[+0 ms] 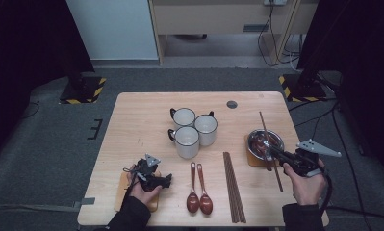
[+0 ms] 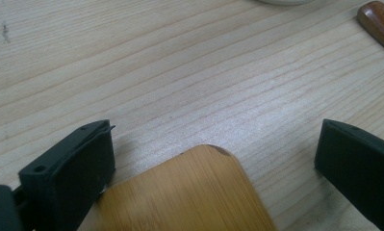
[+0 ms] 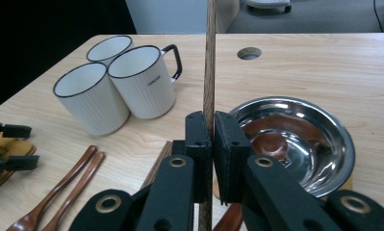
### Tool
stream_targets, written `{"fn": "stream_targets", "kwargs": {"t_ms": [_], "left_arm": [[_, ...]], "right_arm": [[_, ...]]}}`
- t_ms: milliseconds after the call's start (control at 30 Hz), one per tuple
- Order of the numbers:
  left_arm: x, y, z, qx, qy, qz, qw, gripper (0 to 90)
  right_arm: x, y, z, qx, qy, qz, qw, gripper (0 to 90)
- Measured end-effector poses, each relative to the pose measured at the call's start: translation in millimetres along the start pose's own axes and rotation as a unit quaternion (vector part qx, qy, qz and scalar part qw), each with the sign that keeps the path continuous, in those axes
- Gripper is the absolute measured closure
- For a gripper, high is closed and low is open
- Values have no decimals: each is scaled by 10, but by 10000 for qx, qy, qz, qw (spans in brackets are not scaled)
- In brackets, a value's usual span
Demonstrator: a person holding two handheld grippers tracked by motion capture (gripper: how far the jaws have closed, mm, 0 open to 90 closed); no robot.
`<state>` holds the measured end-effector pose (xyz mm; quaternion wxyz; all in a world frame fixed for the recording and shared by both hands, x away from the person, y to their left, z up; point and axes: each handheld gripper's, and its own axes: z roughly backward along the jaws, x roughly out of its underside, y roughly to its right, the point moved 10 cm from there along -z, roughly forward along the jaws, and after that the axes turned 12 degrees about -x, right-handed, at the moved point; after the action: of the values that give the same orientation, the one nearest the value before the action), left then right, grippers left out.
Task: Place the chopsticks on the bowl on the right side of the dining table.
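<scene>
**Table layout, seen from above**

Three mugs (image 1: 192, 129) stand clustered, touching, behind the table's (image 1: 136, 120) centre. In front of them two spoons (image 1: 198, 190) lie side by side, with a bundle of chopsticks (image 1: 234, 187) just to their right. Farther right, a metal bowl (image 1: 265, 143) sits on a coaster (image 1: 253, 160). Near the front left corner lies a wooden board (image 1: 121, 192), under the left gripper (image 1: 168, 180).

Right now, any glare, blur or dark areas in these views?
High view: edges dark, table evenly lit. Left gripper view: bamboo board soft, sheen on the wood grain. Right gripper view: reflections in the steel bowl; chopstick and right gripper sharp.
</scene>
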<state>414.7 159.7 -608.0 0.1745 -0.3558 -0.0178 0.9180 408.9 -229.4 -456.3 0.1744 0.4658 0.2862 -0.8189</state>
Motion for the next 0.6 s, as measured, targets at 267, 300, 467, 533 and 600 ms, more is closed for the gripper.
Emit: {"fn": "stream_targets", "kwargs": {"t_ms": [267,300,467,533,600], "left_arm": [[0,0,0,2,1,-1,10000,0],[0,0,0,2,0,0,10000,0],[0,0,0,4,1,-1,10000,0],[0,0,0,2,1,-1,10000,0],[0,0,0,1,1,0,10000,0]], "right_arm": [[-32,122,-19,75,34,48,10000,853],[-31,131,-20,77,27,49,10000,853],[-41,210,-31,130,26,33,9999,853],[-48,240,-46,150,31,20,9999,853],[-53,279,-68,178,27,34,9998,853]]}}
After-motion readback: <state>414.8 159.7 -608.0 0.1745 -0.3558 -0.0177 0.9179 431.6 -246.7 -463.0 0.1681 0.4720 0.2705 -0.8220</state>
